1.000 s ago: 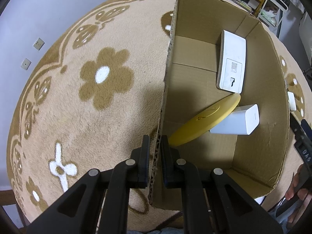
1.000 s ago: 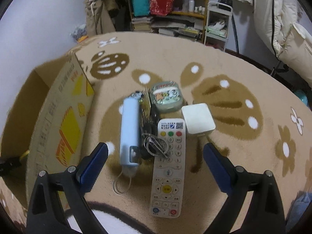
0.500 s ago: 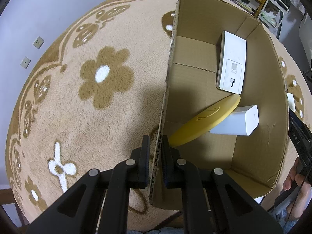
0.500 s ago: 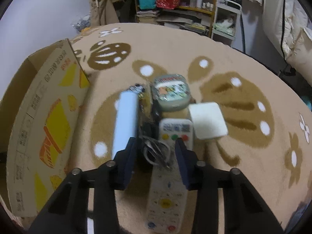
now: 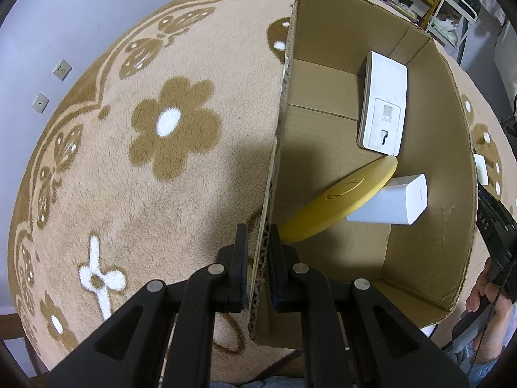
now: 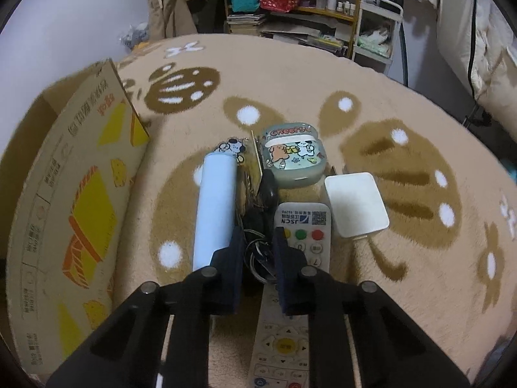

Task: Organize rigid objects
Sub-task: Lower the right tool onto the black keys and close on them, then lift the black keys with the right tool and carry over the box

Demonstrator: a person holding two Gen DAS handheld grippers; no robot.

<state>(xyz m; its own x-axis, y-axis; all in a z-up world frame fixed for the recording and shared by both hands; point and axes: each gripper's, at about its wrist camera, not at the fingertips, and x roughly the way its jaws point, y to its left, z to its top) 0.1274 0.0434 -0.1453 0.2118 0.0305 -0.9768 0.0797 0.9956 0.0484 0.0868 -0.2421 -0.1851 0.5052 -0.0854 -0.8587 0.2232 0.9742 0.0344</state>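
My left gripper (image 5: 258, 242) is shut on the near wall of the cardboard box (image 5: 284, 97). Inside the box lie a flat white device (image 5: 383, 103), a yellow disc (image 5: 342, 200) and a white block (image 5: 392, 200). My right gripper (image 6: 257, 252) is closed around a bunch of keys on rings (image 6: 258, 249) lying on the carpet. Around the keys lie a pale blue cylinder (image 6: 215, 207), a white remote (image 6: 299, 239), a cartoon-printed case (image 6: 292, 158) and a white square box (image 6: 355, 203).
The box's printed outer wall (image 6: 74, 213) stands left of the pile in the right wrist view. Shelves and clutter (image 6: 290, 6) line the far side of the carpet. A person's hand on the other gripper (image 5: 494, 274) shows at the right of the left wrist view.
My right gripper has moved down and forward over the pile and its jaws have closed from wide open onto the keys. The left gripper has held still on the box wall.
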